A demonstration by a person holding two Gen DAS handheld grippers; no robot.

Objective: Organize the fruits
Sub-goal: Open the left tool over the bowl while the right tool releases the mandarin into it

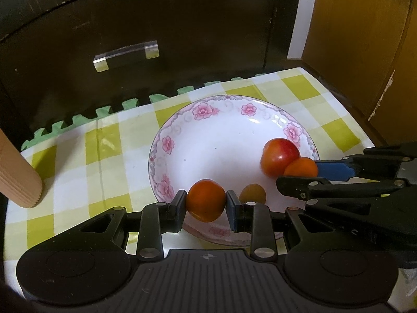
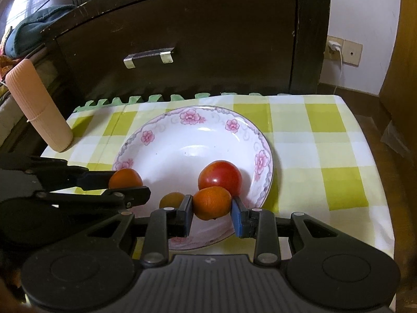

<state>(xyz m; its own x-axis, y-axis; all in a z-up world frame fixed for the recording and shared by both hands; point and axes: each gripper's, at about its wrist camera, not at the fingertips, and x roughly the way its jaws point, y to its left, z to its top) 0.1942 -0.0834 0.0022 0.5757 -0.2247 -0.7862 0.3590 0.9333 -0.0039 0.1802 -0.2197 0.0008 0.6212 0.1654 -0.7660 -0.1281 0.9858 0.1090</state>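
**Two Mandarins Arriving Over the Floral Plate**

Dark wooden cabinet doors with a clear handle (image 1: 126,56) are filling the background, and a green-and-white checked tablecloth (image 2: 320,140) is covering the small table in front of them; a ribbed beige cylinder (image 2: 39,107) is standing on the cloth at about ten o'clock from the plate in the right wrist view.

At the middle of the cloth a white plate with pink flowers (image 1: 182,120) is already holding two fruits; a red apple (image 1: 280,157) is lying toward three o'clock in the left wrist view, and a small yellowish fruit (image 1: 252,194), too blurred to name, is sitting near the front rim at about six o'clock.

Both grippers are carrying fruit; the left gripper (image 1: 206,200) is pinching a mandarin (image 1: 206,200) between its pads, hanging over the plate's near rim at roughly seven o'clock; the right gripper (image 2: 212,203) is pinching a second mandarin (image 2: 212,203), which is sitting just beside or touching the apple at about five o'clock in its own view; whether either mandarin is resting on the porcelain or floating just above it cannot be told.

Judging by this layout, the gathering seems well advanced; two fruits are lying in the plate and the last two visible ones are poised for release; no loose fruit is showing on the cloth; what appears to be remaining is letting go and pulling the grippers clear without nudging the apple.
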